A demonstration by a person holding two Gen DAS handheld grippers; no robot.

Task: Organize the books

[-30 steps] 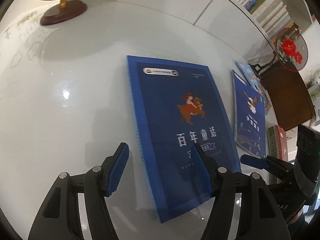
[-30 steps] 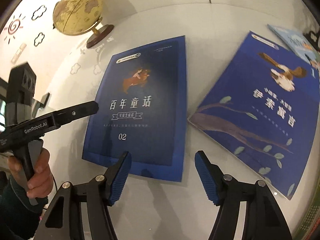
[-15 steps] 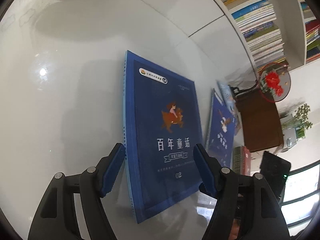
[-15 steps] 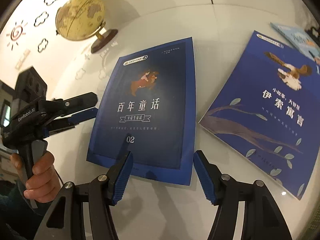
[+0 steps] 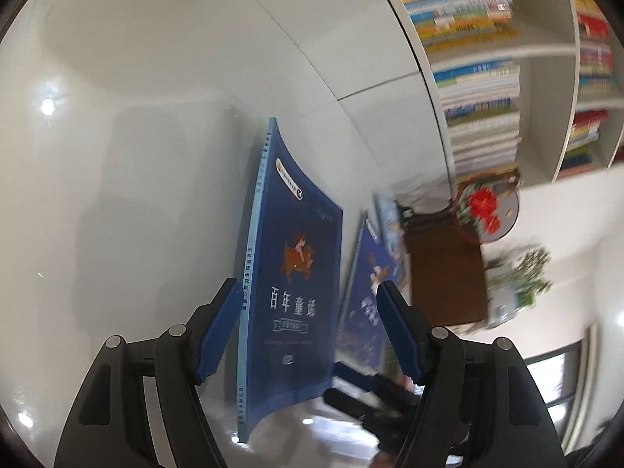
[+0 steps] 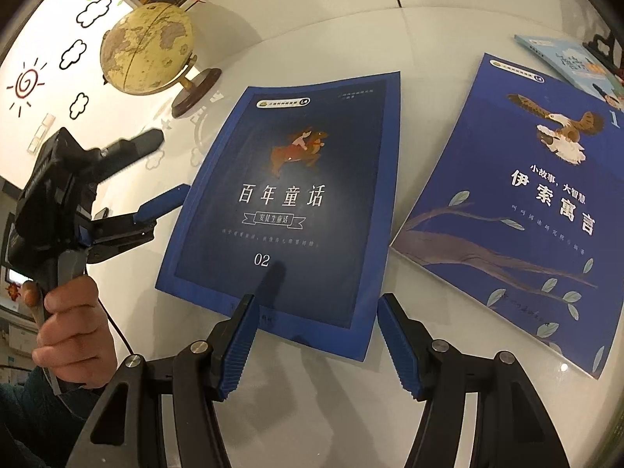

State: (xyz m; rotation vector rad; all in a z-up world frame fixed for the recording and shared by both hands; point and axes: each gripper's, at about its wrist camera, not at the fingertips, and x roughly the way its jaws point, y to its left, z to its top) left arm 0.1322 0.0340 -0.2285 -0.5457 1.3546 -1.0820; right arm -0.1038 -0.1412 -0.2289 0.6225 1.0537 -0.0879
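Both tongs gape apart: the left gripper point(image 5: 306, 331) straddles the spine edge of the dark blue book point(image 6: 290, 210) lying flat on the white table point(image 6: 312, 397), just ahead of the right gripper point(image 6: 316, 345).

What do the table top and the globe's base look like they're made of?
Table top: glossy white, likely lacquer or glass, since it mirrors lights and the globe. Globe's base: dark reddish polished wood by its look, under a brass-coloured post.

A globe point(image 6: 146, 48) stands on the white table point(image 6: 312, 409).
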